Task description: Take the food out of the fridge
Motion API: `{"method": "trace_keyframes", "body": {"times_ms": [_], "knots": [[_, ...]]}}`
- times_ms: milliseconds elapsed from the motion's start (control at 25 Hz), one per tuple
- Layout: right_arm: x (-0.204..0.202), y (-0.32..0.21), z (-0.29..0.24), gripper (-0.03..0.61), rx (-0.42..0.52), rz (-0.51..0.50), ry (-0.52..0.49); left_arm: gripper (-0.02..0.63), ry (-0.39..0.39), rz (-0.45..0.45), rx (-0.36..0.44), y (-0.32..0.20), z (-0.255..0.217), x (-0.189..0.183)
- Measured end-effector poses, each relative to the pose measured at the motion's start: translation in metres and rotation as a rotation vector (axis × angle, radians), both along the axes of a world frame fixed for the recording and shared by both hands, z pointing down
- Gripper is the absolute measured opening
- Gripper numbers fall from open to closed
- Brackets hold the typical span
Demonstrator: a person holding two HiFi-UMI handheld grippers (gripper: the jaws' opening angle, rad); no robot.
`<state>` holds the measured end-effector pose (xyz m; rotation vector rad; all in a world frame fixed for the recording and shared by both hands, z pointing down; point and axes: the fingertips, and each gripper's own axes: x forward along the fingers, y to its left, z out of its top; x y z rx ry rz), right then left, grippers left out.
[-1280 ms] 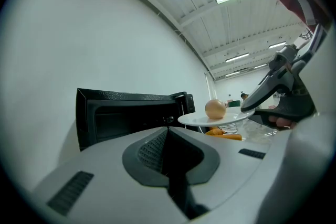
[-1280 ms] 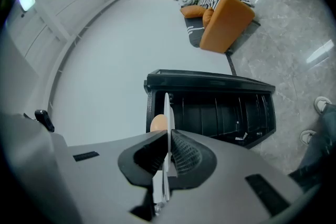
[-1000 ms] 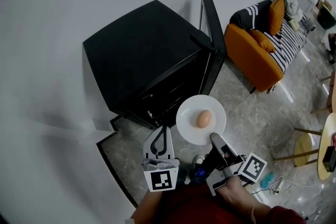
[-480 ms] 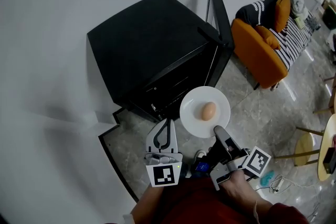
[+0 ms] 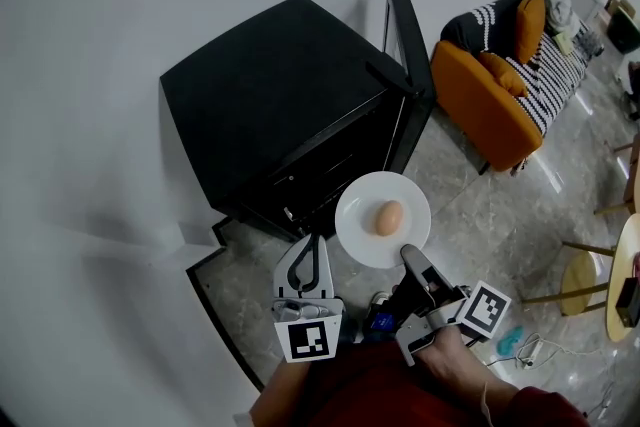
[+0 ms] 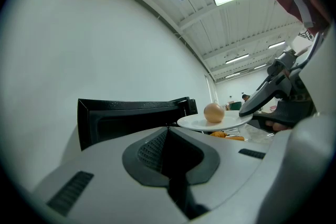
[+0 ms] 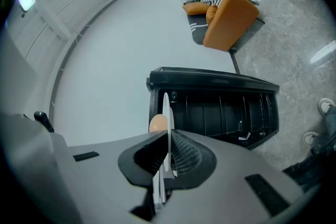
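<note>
1. Okay, egg [image 5: 389, 217] lies flat mid-plate [image 5: 360, 240], long axis pointing away from the person.
2. Plate rim clamped in right tool [image 5: 409, 258], in front of the open fridge [image 5: 270, 105].
3. Only the right gripper view shows the plate edge-on; left tool [image 5: 312, 241] closed, empty.
</note>
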<state>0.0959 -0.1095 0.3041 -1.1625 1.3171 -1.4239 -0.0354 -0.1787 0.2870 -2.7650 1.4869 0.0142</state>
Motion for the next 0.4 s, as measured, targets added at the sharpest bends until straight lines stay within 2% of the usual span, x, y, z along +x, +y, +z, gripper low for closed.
{"method": "trace_keyframes", "body": {"times_ms": [400], "knots": [[0.0049, 0.0037, -0.0020, 0.032, -0.014, 0.002, 0.007, 0.014, -0.003, -0.004, 0.000, 0.0041, -0.0027, 0.0026]]}}
